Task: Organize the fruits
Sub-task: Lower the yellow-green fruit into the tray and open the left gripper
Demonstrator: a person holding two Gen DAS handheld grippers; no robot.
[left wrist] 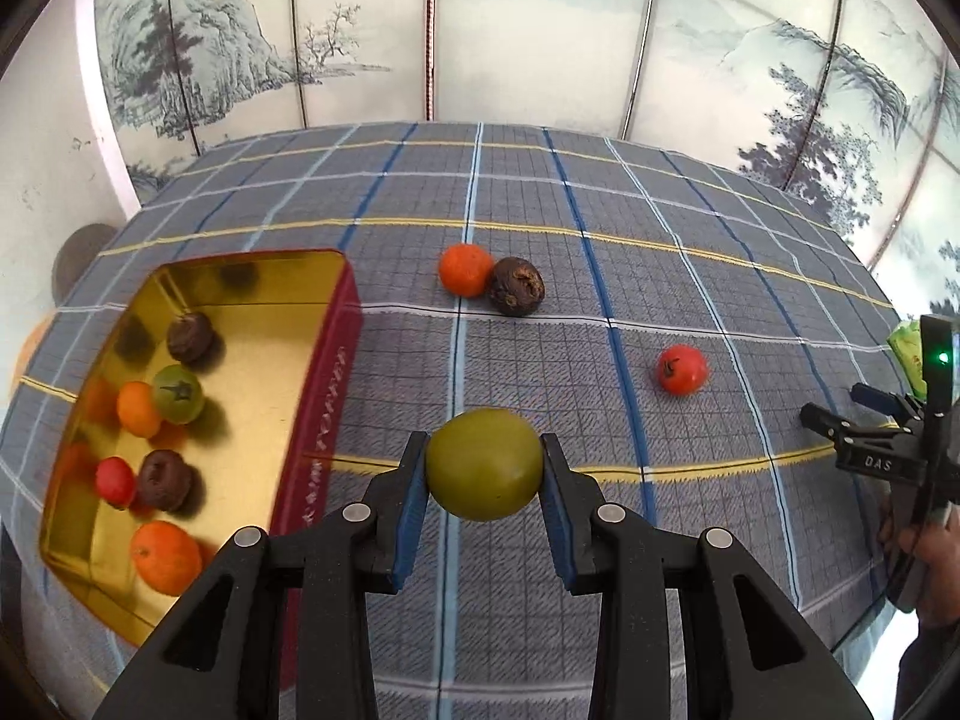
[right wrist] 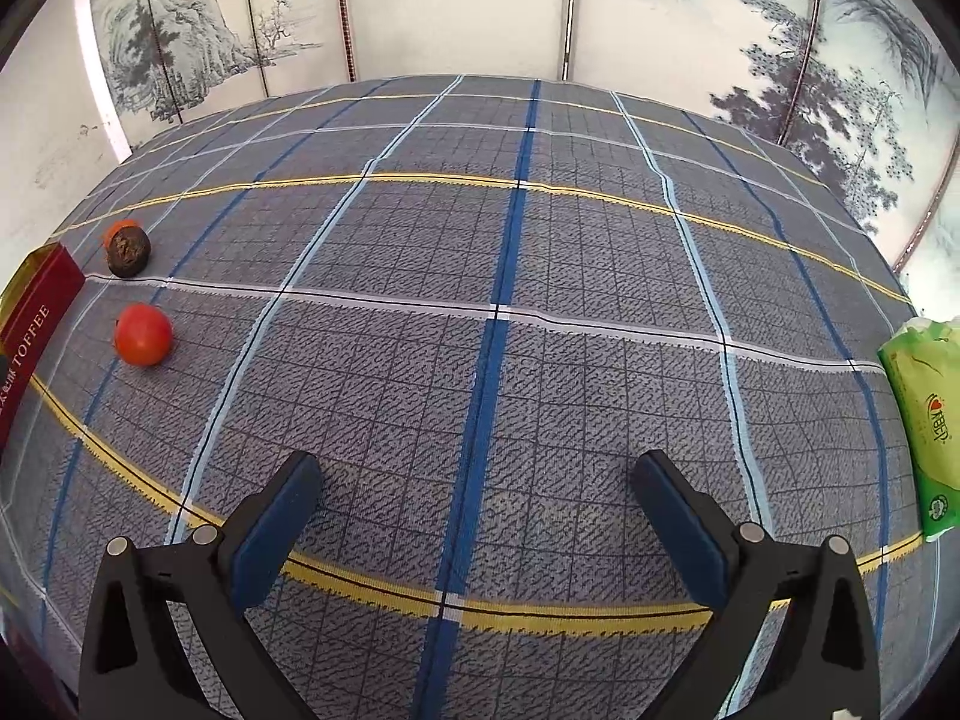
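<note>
My left gripper [left wrist: 483,465] is shut on a green fruit [left wrist: 483,463], held above the cloth just right of the gold tin [left wrist: 264,324]. The tin holds several fruits: orange, red, green and dark brown ones. On the cloth lie an orange fruit [left wrist: 465,269] touching a dark brown fruit [left wrist: 516,286], and a red fruit [left wrist: 681,368]. My right gripper [right wrist: 477,489] is open and empty over bare cloth; it also shows in the left wrist view [left wrist: 840,429] at the far right. In the right wrist view the red fruit [right wrist: 143,334] and brown fruit [right wrist: 128,251] lie far left.
The table is covered by a grey plaid cloth [right wrist: 510,300]. A green tissue pack [right wrist: 921,420] lies at the right edge. The tin's red side [right wrist: 30,330] reads TOFFEE. A painted folding screen [left wrist: 480,30] stands behind the table.
</note>
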